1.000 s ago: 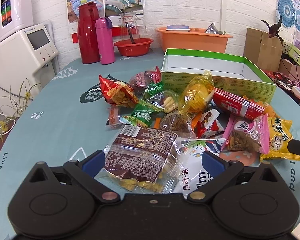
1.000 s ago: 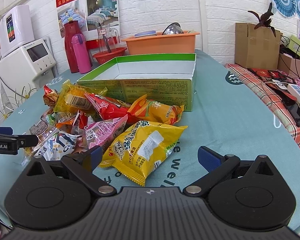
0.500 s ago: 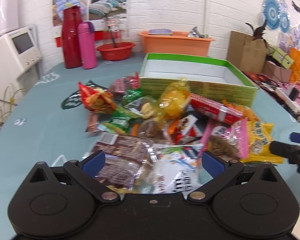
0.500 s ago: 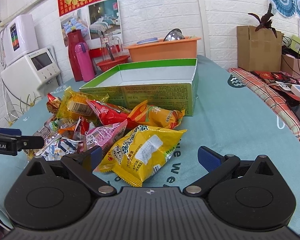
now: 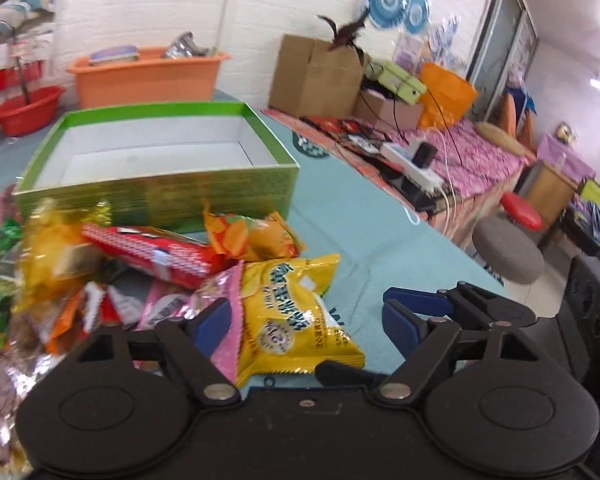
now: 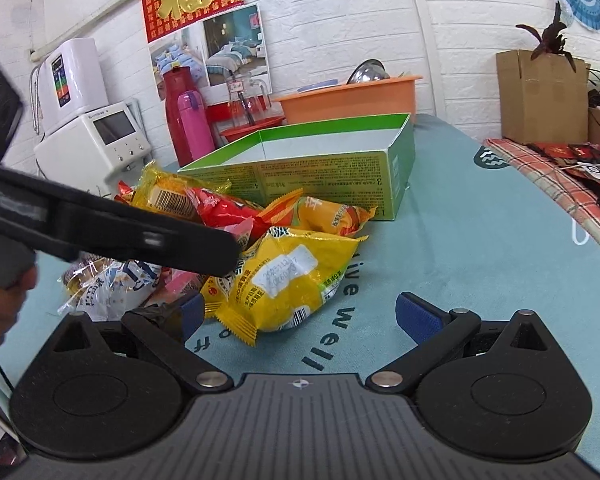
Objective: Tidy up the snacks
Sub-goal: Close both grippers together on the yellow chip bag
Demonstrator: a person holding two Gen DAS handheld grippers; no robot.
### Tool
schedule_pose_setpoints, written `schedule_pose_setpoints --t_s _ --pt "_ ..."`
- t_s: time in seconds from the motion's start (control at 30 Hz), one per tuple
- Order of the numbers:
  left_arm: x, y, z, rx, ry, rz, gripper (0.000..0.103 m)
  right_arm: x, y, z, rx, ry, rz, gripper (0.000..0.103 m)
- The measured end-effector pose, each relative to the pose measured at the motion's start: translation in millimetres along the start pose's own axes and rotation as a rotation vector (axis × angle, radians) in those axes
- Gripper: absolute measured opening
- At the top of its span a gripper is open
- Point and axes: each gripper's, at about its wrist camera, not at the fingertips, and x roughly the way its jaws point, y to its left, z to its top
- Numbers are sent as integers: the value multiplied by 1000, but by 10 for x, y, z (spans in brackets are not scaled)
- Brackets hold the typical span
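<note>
A pile of snack packets lies on the teal table in front of an empty green box [image 5: 156, 160], which also shows in the right wrist view [image 6: 324, 168]. A yellow packet [image 5: 296, 316] lies at the pile's near right edge; in the right wrist view it [image 6: 288, 276] lies just ahead. My left gripper [image 5: 304, 320] is open, its fingers either side of the yellow packet. My right gripper [image 6: 300, 316] is open just short of the same packet. The left gripper's body [image 6: 100, 232] crosses the right wrist view over the pile. A red packet [image 5: 156, 252] and an orange packet [image 5: 252, 236] lie behind.
An orange tub [image 6: 348, 96], red bowl [image 5: 24, 110], red flask [image 6: 178, 116] and pink bottle [image 6: 196, 124] stand at the table's far end. A white appliance [image 6: 96, 140] stands left. A cardboard box [image 6: 540, 96] and cluttered bench [image 5: 432, 152] are to the right.
My left gripper has swung right from the brown packet to the yellow packet, close to the right gripper. The right gripper has risen a little and stayed open.
</note>
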Motion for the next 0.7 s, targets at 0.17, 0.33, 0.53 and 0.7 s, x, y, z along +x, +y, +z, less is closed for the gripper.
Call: schedule_pose_setpoints --t_s 0.17,0.33,0.53,0.7 --pt "258 160 77 -66 35 -26 57 3 -86 -19 9 12 29 103" --pt "356 69 143 -64 85 -111 60 52 -164 -33 49 34 15 103" --pt "471 75 108 -78 113 -101 87 -36 -236 -47 50 36 -26 103" --pt "495 126 164 -150 108 -127 96 -76 -314 32 34 13 -74 103"
